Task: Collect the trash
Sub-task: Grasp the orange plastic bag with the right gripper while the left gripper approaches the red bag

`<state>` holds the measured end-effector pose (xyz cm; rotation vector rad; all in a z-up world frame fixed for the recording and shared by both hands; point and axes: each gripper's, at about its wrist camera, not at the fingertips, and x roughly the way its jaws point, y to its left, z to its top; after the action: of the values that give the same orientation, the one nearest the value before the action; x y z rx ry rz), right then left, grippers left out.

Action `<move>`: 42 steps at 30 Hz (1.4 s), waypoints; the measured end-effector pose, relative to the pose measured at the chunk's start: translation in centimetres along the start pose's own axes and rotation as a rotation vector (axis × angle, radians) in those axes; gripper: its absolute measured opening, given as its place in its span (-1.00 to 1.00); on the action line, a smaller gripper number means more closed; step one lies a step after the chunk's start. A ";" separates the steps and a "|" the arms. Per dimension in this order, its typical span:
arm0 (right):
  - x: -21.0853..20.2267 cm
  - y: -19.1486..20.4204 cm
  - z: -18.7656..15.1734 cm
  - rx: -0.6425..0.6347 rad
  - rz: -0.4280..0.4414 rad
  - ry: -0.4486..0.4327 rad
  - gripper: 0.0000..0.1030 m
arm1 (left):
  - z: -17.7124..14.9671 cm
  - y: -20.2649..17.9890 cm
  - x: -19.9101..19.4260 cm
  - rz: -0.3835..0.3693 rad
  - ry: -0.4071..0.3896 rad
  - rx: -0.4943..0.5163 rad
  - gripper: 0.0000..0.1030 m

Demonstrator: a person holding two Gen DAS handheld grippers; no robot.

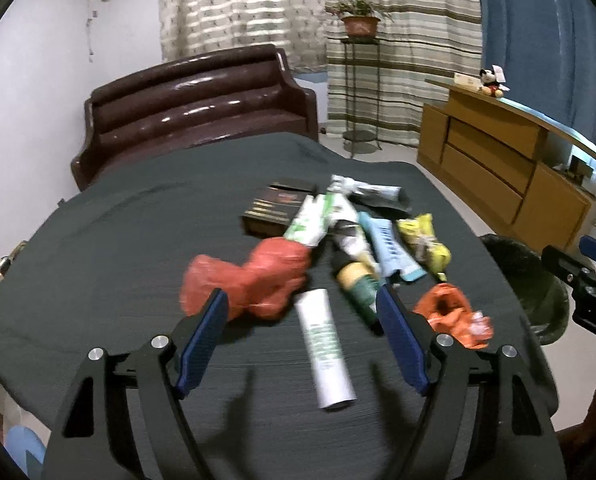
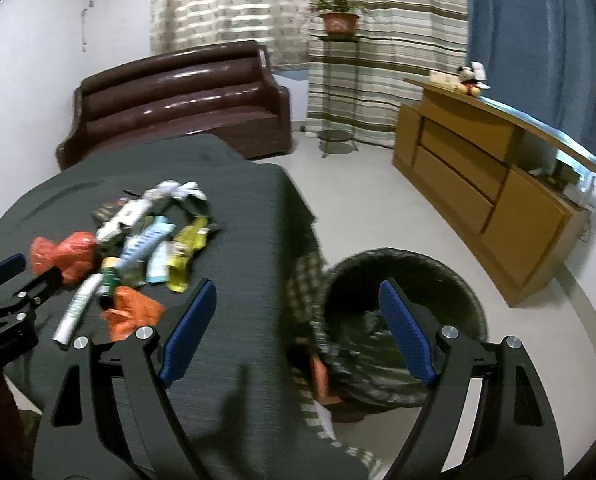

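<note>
The person is bringing the spread, empty left gripper [image 1: 302, 308] toward the white tube [image 1: 325, 354] on the dark-clothed table [image 1: 98, 264], needing a squeeze, while the empty right gripper [image 2: 294, 304] is hanging spread near the bin [image 2: 402, 264].

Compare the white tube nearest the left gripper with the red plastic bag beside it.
The white tube is a straight, firm cylinder with green print; the red plastic bag is a crumpled, shapeless lump with no print visible. The tube lies lengthwise, apart from the main heap; the bag sits against the green-and-white wrapper in the heap. Both rest on the dark tablecloth, and no hand-held gripper holds either.
</note>
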<state>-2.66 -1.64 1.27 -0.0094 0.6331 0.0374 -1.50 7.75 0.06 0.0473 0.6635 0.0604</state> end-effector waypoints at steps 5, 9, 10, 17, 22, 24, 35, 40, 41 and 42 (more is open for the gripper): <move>0.0 3.2 0.4 -0.046 0.077 0.008 0.56 | -0.3 1.9 -0.5 0.054 -0.017 0.011 0.46; 0.1 5.4 0.4 -0.076 0.145 0.033 0.49 | -0.6 3.5 -0.1 0.060 0.006 -0.018 0.51; 0.3 5.6 0.4 -0.084 0.155 0.038 0.49 | -0.6 3.9 0.0 0.058 0.010 -0.025 0.54; 1.4 8.0 -0.3 -0.166 0.186 0.095 0.32 | -0.8 4.6 0.9 0.053 0.038 -0.035 0.57; 2.6 8.1 -1.1 -0.161 0.198 0.156 -0.02 | -0.7 4.6 1.3 0.049 0.042 -0.032 0.58; 3.1 8.1 -1.2 -0.154 0.218 0.174 -0.20 | -0.5 4.6 1.5 0.047 0.046 -0.030 0.59; 3.5 6.4 -0.6 -0.117 0.202 0.166 -0.20 | 0.9 4.3 3.1 0.038 0.055 -0.012 0.61; 4.0 5.5 -0.2 -0.103 0.188 0.159 -0.20 | 1.4 4.1 4.3 0.040 0.070 0.003 0.61; 4.1 5.4 -0.1 -0.099 0.189 0.160 -0.20 | 1.5 4.1 4.6 0.035 0.078 0.006 0.61; 4.2 5.2 -0.1 -0.094 0.192 0.162 -0.20 | 1.6 4.1 4.8 0.032 0.084 0.008 0.61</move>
<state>0.50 3.72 -1.24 -0.0432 0.7925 0.2541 3.06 12.15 -1.40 0.0633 0.7470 0.0906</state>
